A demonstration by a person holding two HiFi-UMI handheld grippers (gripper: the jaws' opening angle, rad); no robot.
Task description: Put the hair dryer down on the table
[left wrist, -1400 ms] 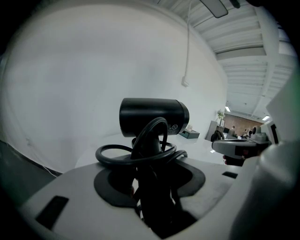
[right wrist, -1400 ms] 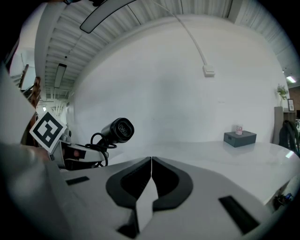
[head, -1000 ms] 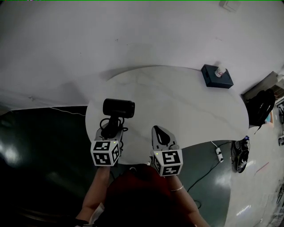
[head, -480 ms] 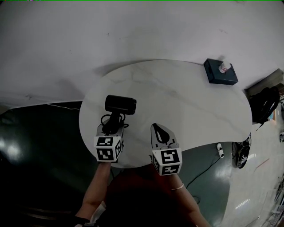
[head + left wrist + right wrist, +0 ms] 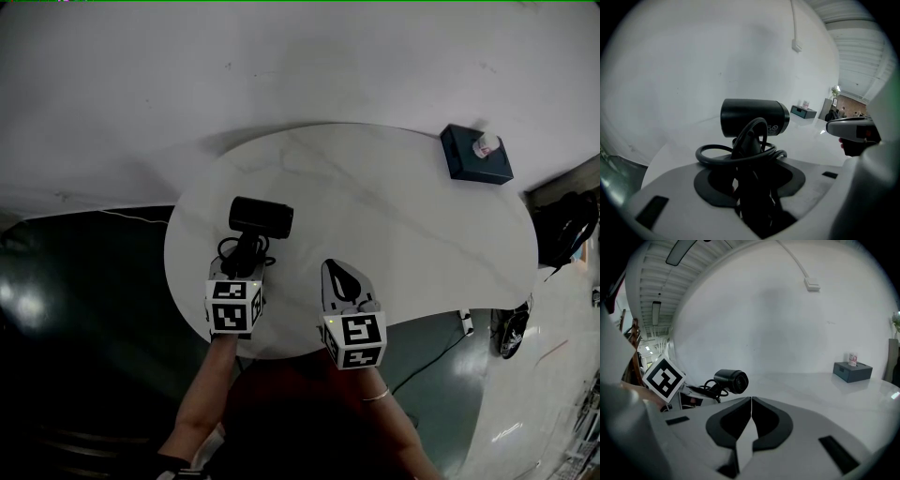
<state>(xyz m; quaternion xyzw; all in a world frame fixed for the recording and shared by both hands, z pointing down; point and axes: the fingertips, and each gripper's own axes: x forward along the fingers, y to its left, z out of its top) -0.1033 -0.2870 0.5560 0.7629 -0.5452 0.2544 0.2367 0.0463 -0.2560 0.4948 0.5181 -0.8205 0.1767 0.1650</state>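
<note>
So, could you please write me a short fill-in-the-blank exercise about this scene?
The jaws of the left gripper hold the black hair dryer by its ____.
The jaws of the right gripper are ____ and empty.
The dark blue box on the round white marble table lies nearer the ____ gripper.
Missing words: handle; shut; right.

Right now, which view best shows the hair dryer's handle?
Left gripper view: the hair dryer fills the centre, its cord-wrapped handle in the left claw. Head view shows only the barrel from above; right gripper view shows it small, at left.
</note>
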